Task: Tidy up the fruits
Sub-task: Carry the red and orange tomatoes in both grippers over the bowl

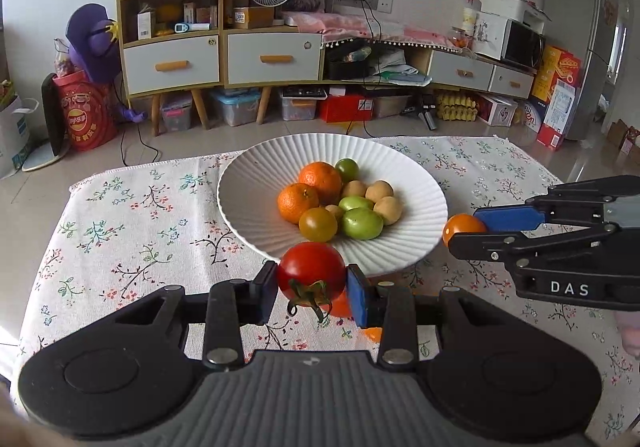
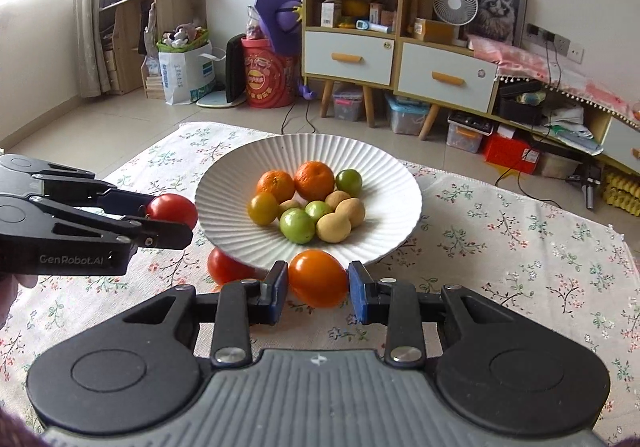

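1. On the table (image 1: pixel 132 207), covered by a flowered cloth, stands a white ribbed plate (image 1: pixel 248 187) bearing oranges, green tomatoes, a yellowish tomato and small tan fruits.
2. The left gripper (image 1: pixel 312 279) is clamped on a red tomato (image 1: pixel 310 271), stem facing the camera, held just short of the plate's near rim.
3. The right gripper (image 2: pixel 318 281) is clamped on an orange tomato (image 2: pixel 318 277), likewise at the near rim; in the left wrist view it sits just beside the plate's right edge.
4. A second red tomato (image 2: pixel 226 267) lies on the cloth, partly hidden under the plate's near rim.
5. Key relation: the plate lies straight ahead of both grippers, slightly above their line. Neither hand looks clearly nearer; each fruit probably has to clear the raised rim before release among the fruits already there.
6. Judged stage: two fruits carried, one left.
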Motion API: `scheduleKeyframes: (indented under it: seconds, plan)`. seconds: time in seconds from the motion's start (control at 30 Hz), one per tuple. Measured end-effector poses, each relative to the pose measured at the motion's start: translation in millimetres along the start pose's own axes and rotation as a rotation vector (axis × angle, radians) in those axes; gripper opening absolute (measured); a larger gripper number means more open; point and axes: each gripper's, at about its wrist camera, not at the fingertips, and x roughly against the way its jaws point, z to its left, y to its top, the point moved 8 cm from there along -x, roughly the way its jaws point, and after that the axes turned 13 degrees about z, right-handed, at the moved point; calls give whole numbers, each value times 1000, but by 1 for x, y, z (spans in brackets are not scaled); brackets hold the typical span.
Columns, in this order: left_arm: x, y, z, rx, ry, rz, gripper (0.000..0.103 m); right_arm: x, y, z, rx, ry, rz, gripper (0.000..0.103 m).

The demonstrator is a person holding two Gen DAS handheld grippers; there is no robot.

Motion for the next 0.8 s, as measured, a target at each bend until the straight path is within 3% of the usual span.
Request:
scheduleKeyframes:
  seconds: [0.4, 0.8]
  plan:
    - [-29, 25, 7, 89, 60, 20, 34, -31, 21, -27, -63, -84, 9, 30]
    - [-46, 33, 11, 174, 23, 24, 34, -49, 40, -37, -116, -70, -12, 27]
